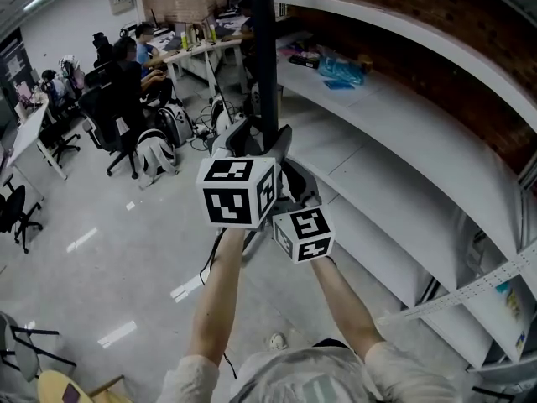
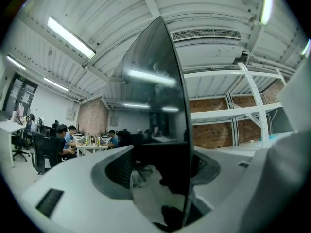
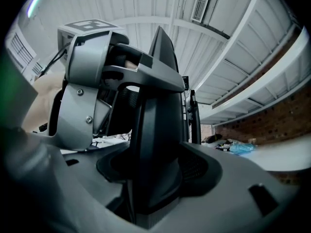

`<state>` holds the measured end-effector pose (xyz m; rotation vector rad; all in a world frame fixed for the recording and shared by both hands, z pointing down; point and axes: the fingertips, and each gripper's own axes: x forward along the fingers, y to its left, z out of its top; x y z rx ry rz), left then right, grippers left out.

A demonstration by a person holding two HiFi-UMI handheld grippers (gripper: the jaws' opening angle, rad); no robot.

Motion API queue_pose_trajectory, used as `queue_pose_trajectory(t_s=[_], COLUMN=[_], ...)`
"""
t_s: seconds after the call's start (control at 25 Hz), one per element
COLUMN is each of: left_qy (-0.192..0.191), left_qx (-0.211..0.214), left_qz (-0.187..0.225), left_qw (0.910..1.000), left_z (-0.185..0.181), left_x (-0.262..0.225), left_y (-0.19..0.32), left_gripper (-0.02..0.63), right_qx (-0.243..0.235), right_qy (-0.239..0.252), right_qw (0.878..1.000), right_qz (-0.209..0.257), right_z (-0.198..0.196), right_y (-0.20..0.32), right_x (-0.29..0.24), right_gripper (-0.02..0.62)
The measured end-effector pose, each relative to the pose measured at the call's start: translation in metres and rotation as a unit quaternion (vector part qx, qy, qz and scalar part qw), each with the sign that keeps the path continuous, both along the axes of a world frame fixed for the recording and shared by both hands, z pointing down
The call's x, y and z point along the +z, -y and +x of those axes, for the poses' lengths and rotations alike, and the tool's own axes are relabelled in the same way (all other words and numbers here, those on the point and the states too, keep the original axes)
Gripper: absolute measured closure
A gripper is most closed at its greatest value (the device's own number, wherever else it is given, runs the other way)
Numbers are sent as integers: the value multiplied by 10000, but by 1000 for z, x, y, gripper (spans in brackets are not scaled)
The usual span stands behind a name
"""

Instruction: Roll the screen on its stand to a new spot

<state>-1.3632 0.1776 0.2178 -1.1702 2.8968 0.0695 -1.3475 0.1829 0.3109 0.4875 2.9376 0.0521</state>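
In the head view the screen (image 1: 263,49) stands edge-on as a thin dark upright bar straight ahead of me. My left gripper (image 1: 256,139) grips its near edge, and the right gripper (image 1: 285,170) holds it just below. In the left gripper view the glossy black panel (image 2: 155,96) fills the gap between the pads of that gripper (image 2: 163,171). In the right gripper view the thick black back edge (image 3: 158,130) sits wedged between the pads of that gripper (image 3: 155,171), with the left gripper (image 3: 92,96) clamped higher up. The stand and its wheels are hidden.
Long white shelving (image 1: 403,141) runs close along the right, with a blue bag (image 1: 340,70) on it. People sit at desks (image 1: 126,65) at the far left, with backpacks (image 1: 155,154) and cables on the glossy floor. Office chairs (image 1: 17,212) stand at the left.
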Motion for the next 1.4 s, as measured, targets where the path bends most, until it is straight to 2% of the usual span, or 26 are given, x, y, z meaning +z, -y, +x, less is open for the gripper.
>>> queue_pose_trajectory(t_s=[0.36,0.68,1.4], left_qy=[17,50,28], left_qx=[-17,-216,-379], left_qz=[91,53,106], left_qw=[10000,9997,9992], left_z=[66,131,310], left_x=[-1,-1,4], left_y=[-3,34,117], left_gripper=[310,316,330], right_qx=[-65,-249,-445], right_qy=[71,39,59], right_qw=[10000,9997,9990], right_qz=[23,46,-23], right_z=[66,130,309], right_y=[-3,35,118], right_x=[-1,0,6], right_gripper=[331,330,324])
